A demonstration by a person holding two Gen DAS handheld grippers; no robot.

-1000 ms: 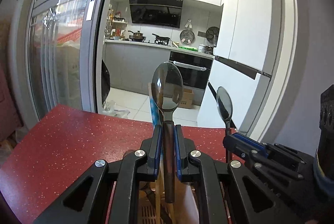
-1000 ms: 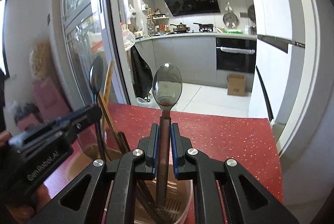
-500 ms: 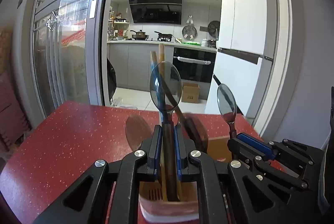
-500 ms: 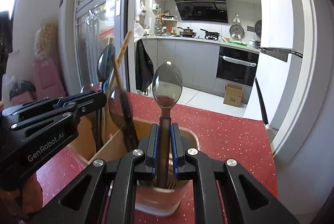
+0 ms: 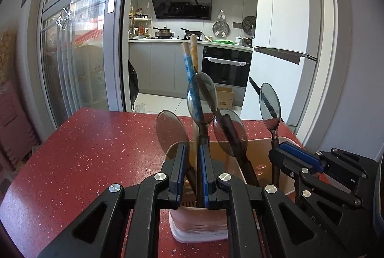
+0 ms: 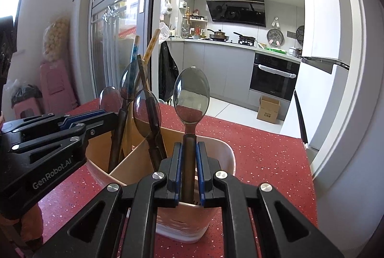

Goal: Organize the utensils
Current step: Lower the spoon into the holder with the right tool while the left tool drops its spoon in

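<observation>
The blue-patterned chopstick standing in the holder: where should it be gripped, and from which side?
Grip the blue-patterned chopstick on its bare upper shaft, above the spoon bowls, coming from above and pinching across it. Its lower half is crowded inside the utensil holder.

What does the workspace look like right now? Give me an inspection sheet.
Surface: red speckled table, bare around the holder.
Job's things: divided utensil holder with two spoons and chopsticks standing in it; two more spoons held upright over it.
Clutter: nothing seen.
Grippers: left gripper shut on a spoon; right gripper shut on a spoon.
Cables: nothing seen.
Surroundings: glass sliding door, kitchen with oven, fridge, cardboard box.
</observation>
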